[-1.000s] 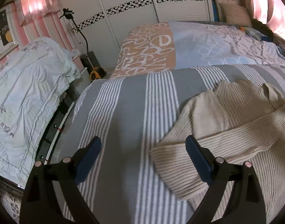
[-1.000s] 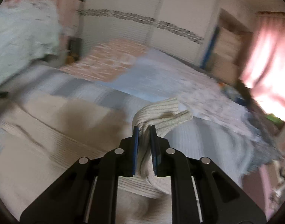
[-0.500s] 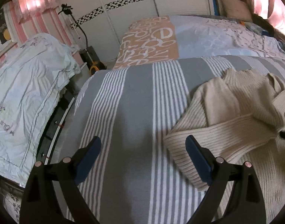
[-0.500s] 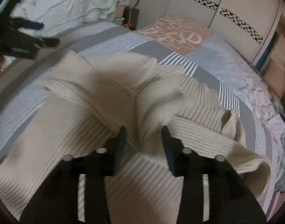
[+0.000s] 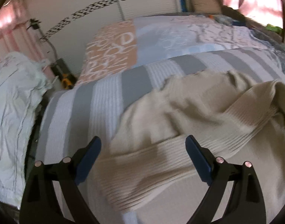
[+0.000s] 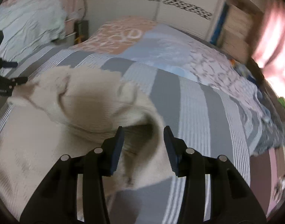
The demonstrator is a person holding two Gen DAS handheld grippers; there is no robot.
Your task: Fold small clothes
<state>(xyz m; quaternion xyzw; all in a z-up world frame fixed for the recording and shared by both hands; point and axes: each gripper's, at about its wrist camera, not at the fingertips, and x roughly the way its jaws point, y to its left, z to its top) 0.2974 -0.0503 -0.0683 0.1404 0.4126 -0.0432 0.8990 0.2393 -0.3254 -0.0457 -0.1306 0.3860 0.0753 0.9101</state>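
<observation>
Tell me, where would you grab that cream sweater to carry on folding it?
Probably the ribbed sleeve lying across the cream sweater, directly below the open left hand-held gripper. It forms a raised band across the body, so coming straight down over it, one finger on each side, should pinch it cleanly.

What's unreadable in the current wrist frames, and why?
- Cream ribbed knit sweater: knit detail smeared by motion blur in both views; its right part runs off the left wrist frame edge.
- Sweater under the open left gripper and open right gripper: hidden by the black finger frames.
- Small orange item on the far bedding: too small and blurred to identify.
</observation>
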